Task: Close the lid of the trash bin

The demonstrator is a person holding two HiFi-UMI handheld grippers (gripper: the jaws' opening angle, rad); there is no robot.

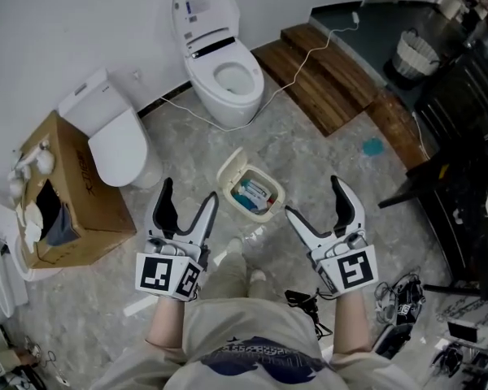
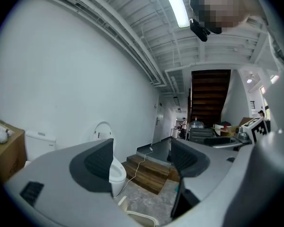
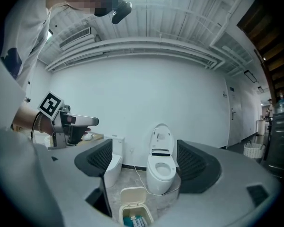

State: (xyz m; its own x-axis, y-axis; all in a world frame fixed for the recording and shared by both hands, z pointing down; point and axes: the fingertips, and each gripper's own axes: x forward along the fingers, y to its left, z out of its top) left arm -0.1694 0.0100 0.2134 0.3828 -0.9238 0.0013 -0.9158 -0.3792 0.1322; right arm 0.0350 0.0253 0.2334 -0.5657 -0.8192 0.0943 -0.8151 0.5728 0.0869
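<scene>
Bin: small cream trash bin (image 1: 252, 195) sat on the floor (image 1: 325, 157), at 12 o'clock between both claws
Pointing: mouth up, long side ran 10 to 4 o'clock
Lid: lid (image 1: 231, 171) stood open at the 10 o'clock end
Writing: blue packs (image 1: 252, 193) inside, print too small to read
Claws: left gripper (image 1: 189, 192) and right gripper (image 1: 314, 197) were spread wide, holding nothing

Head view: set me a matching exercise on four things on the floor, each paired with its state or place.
Things
1. trash bin
2. left toilet
3. right toilet
4. white basket

States or places
A. lid down, beside the cardboard box
B. on the dark floor, upper right
C. lid open, contents showing
D. lid raised, nearest the wooden step

Pairs: 1-C; 2-A; 3-D; 4-B
</scene>
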